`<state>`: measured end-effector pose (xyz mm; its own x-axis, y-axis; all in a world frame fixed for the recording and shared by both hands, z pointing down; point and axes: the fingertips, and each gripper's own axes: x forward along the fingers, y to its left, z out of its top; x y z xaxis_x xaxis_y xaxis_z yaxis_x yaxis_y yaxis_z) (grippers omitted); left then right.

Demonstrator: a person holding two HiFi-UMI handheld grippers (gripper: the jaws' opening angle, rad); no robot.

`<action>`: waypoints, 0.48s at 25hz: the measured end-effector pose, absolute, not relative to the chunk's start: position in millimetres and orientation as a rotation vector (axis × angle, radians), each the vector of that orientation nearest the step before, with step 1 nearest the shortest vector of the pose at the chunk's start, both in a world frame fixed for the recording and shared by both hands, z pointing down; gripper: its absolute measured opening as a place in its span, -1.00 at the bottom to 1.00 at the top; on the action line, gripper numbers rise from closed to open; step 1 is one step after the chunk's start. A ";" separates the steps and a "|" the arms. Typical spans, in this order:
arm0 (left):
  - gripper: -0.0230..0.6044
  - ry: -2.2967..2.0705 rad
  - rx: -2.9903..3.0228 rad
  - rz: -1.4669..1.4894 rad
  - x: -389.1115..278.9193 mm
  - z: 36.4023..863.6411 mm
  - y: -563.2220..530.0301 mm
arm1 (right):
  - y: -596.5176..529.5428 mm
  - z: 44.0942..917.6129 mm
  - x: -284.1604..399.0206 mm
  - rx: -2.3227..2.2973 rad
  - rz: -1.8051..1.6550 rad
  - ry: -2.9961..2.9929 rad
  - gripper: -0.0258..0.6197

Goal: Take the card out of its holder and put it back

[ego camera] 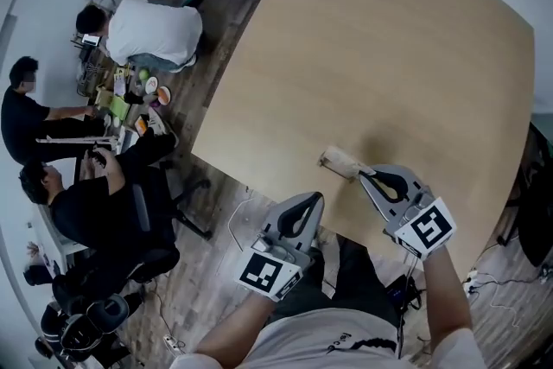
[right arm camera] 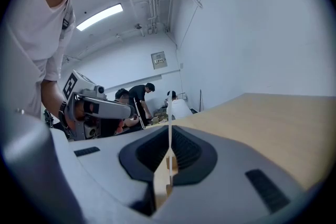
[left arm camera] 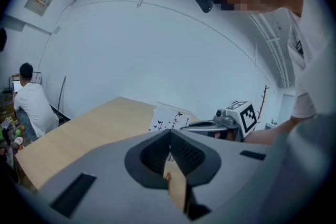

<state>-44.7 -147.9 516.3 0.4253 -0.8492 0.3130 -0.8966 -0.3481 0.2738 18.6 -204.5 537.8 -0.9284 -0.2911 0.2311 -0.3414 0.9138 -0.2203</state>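
A small wooden card holder (ego camera: pixel 339 160) rests near the front edge of the light wooden table (ego camera: pixel 389 39). The right gripper (ego camera: pixel 364 174) has its tips right at the holder. In the right gripper view its jaws (right arm camera: pixel 169 139) are shut on the white card (right arm camera: pixel 169 113), seen edge-on as a thin upright line. From the left gripper view the card (left arm camera: pixel 169 117) stands upright, white with small black butterfly prints, in front of the right gripper (left arm camera: pixel 227 124). Whether the card's foot sits in the holder I cannot tell. The left gripper (ego camera: pixel 311 199) hangs shut and empty off the table's front edge.
Several people sit round a cluttered desk (ego camera: pixel 130 95) at the left, beyond the table's left edge. A black office chair (ego camera: pixel 151 225) stands on the wood floor near my left side. Cables (ego camera: pixel 484 281) lie on the floor at the right.
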 end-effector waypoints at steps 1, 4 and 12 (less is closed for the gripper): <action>-0.89 -1.484 2.299 0.144 -43.8 508.9 -148.9 | -204.9 531.2 20.2 0.505 0.378 -2.880 -0.84; -0.89 -1.465 2.319 0.151 -45.7 493.9 -147.2 | -203.6 510.3 22.5 0.575 0.368 -2.875 -0.84; -0.89 -1.397 2.371 0.139 -56.7 452.4 -126.7 | -181.4 437.0 17.4 0.731 0.328 -2.880 -0.84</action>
